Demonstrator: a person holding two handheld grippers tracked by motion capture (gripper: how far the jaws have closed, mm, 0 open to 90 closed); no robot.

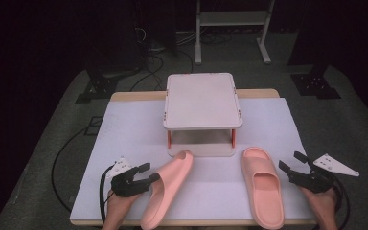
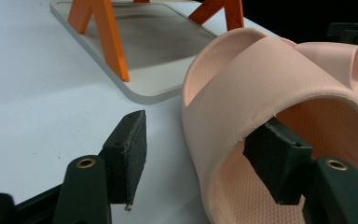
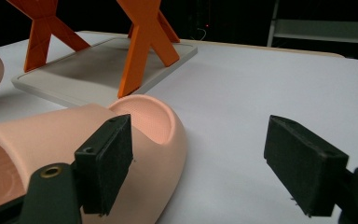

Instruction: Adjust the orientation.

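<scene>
Left gripper (image 1: 144, 173) I see at the near left of the table (image 1: 124, 124), jaws spread wide. In the left gripper view one pad (image 2: 279, 163) is inside the left slipper (image 1: 168, 189), under its strap, and the other pad stands outside over the white cover; the side of the slipper is between them. If the inner pad touches the strap, I cannot tell. This slipper is tipped on its edge, the toe close to the base of the rack (image 1: 202, 103); its heel is cut off by the bottom edge of the high view. The rack stands in the middle, with orange legs. Its lower shelf is mostly hidden under the top shelf. The right slipper (image 1: 262, 186) lies flat, sole down. My right gripper (image 1: 296, 166) is just beside it, jaws wide apart and holding nothing; one pad (image 3: 106, 163) covers part of the slipper's side.
</scene>
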